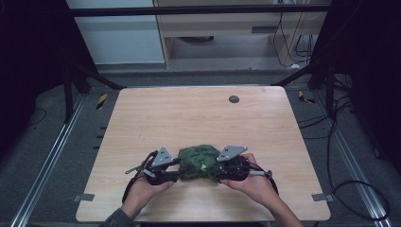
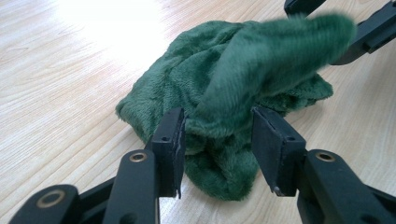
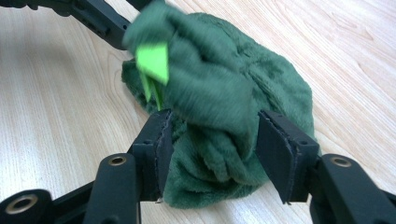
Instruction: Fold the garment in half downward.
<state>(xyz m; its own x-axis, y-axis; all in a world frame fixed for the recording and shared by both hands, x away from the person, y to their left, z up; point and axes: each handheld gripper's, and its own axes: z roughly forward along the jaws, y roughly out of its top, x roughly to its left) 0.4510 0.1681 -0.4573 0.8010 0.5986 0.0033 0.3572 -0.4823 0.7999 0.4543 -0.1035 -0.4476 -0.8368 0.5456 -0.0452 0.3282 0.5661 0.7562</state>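
green cloth (image 1: 200,162) blurred between both grippers' spread jaws; tag unreadable.

Green plush cloth (image 1: 198,163): dark green, fleecy pile, crumpled into a loose rounded heap. Lies on the wooden table, near its front edge, about midway across. One fold lifted above the heap (image 2: 275,51). Small bright lime-green tag (image 3: 153,60) attached at the raised part, on the right-hand side.

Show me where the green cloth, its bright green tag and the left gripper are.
green cloth (image 2: 187,79), left gripper view, fuzzy middle.
bright green tag (image 3: 153,60), right gripper view, flat face.
left gripper (image 2: 217,149), left gripper view, midway between fingertips.
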